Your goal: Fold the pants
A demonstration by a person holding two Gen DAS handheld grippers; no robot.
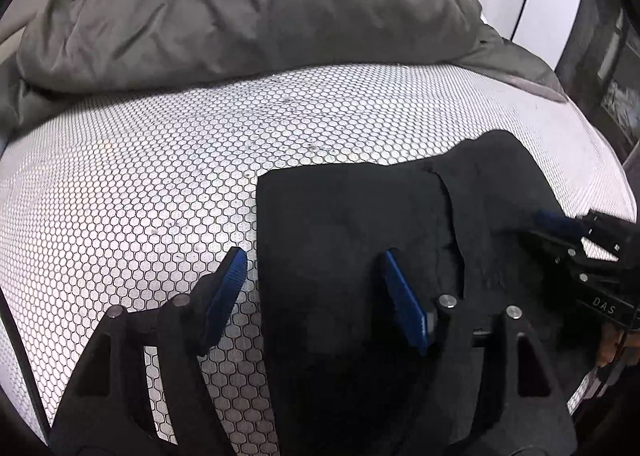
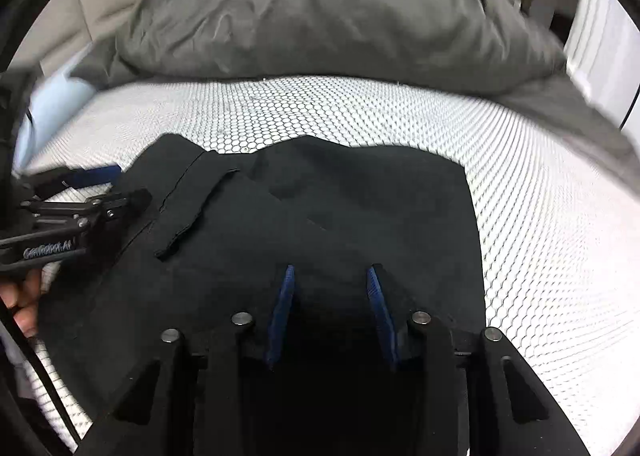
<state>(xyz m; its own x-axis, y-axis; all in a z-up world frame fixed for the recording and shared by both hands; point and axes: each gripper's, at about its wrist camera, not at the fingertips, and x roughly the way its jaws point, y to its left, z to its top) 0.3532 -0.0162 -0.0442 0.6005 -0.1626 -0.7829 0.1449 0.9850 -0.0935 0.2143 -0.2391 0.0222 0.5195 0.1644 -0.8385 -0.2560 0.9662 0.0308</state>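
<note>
- Black pants (image 1: 360, 224) are lying folded into a compact dark block on a white mattress cover (image 1: 140, 176) printed with a honeycomb pattern, filling the lower right of the left wrist view and the lower centre of the right wrist view.
- The left gripper (image 1: 312, 276) is hanging over the left edge of the pants with its jaws spread wide and released: one blue pad is standing over bare mattress cover, the other over the dark cloth, and nothing is pinched between them.
- The right gripper (image 2: 330, 296) is hovering above the middle of the pants, its blue pads (image 2: 376, 296) standing apart with a clear gap; no fold of cloth is showing clamped between them, so it too reads as released.
- In the left wrist view the right gripper is entering from the right edge of the frame, over the right side of the garment, where a flap and a seam are showing.
- In the right wrist view the left gripper is reaching in from the left edge, with a person's fingers (image 2: 24, 304) wrapping its handle at the lower left.
- A rumpled grey duvet (image 1: 248, 4) is piling up across the top of both frames, beyond the pants and well apart from them.
</note>
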